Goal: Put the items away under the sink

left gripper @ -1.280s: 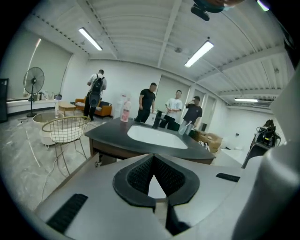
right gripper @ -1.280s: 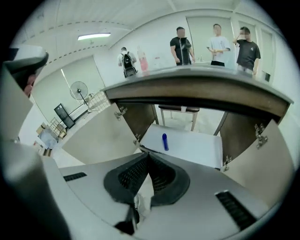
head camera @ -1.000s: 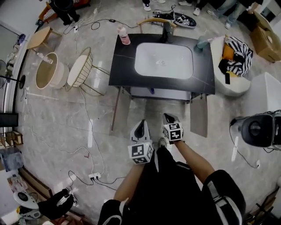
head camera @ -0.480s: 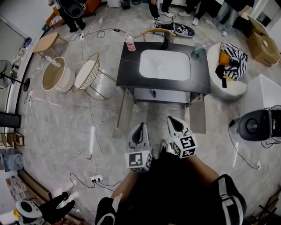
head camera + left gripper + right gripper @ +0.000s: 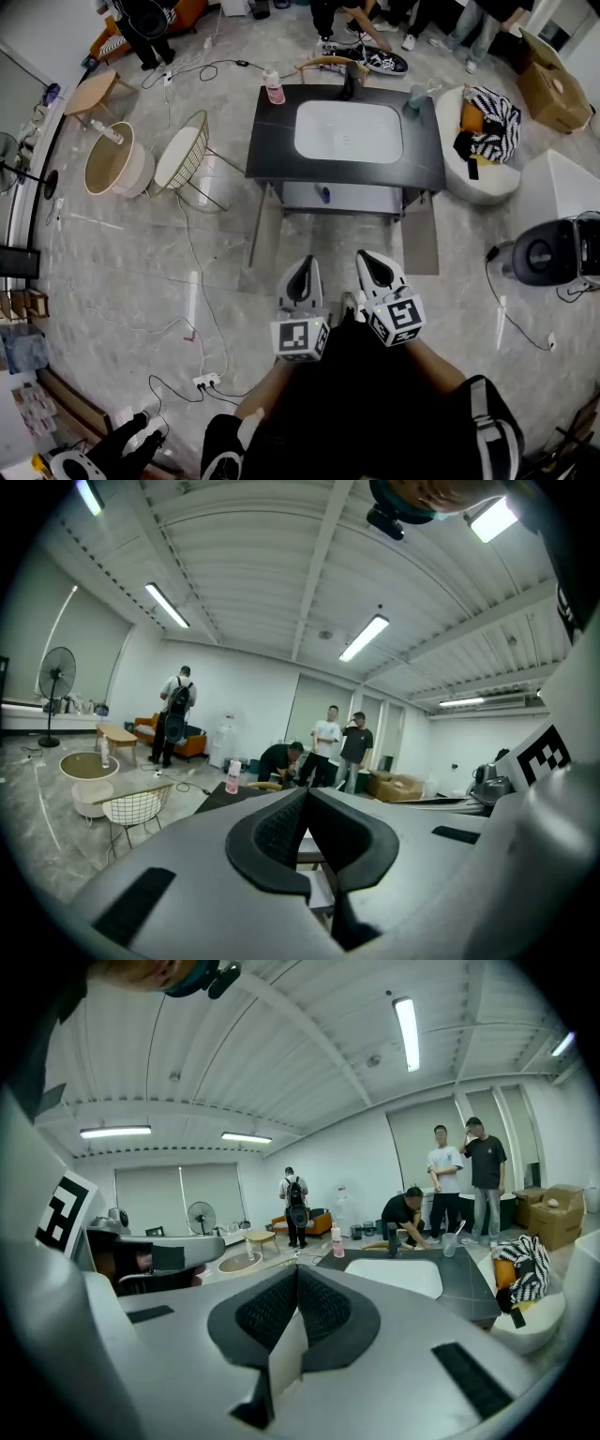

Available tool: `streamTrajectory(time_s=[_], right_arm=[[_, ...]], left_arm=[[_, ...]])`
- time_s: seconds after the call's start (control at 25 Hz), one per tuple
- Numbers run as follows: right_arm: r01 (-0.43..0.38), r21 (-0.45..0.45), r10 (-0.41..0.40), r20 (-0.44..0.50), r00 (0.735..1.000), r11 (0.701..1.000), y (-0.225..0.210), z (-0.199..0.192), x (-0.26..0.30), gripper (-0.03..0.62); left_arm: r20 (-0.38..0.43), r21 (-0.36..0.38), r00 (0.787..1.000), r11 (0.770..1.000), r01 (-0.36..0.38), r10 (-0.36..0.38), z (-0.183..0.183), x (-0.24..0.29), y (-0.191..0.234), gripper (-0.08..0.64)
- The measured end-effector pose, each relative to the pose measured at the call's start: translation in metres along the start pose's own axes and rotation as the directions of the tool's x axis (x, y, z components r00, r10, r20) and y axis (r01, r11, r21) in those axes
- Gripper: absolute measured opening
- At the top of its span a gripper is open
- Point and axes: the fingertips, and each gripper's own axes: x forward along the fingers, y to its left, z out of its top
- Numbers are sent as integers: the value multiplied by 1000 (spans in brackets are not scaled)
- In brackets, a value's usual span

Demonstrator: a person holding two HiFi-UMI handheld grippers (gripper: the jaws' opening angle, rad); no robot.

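The black sink counter (image 5: 269,141) with a white basin (image 5: 347,131) stands ahead of me on the floor. A pink bottle (image 5: 274,89) is on its back left corner, a clear cup (image 5: 415,97) on its back right, and a dark faucet (image 5: 352,82) between them. Below the counter a shelf (image 5: 342,199) holds a small blue item (image 5: 322,194). My left gripper (image 5: 302,269) and right gripper (image 5: 367,260) hover side by side well short of the counter. Both are shut with nothing in them. The pink bottle (image 5: 337,1241) and cup (image 5: 451,1244) also show in the right gripper view.
Two door panels (image 5: 265,239) (image 5: 419,234) stand open below the counter. A wire chair (image 5: 183,150) and a round tub (image 5: 108,157) are at the left. At the right are a white armchair with striped cloth (image 5: 483,141) and a black appliance (image 5: 544,253). Cables cross the floor; people stand behind.
The head view has shifted, so the counter sits a little higher and farther. The right gripper has drifted slightly right. Both grippers stay shut.
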Motion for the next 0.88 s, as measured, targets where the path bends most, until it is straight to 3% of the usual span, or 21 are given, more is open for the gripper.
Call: streamTrajectory(time_s=[0.88], right_arm=[[-20, -18, 20, 24, 999, 1000, 6, 1, -4, 9]], left_arm=[[17, 7, 1000, 1000, -10, 10, -3, -3, 2, 15]])
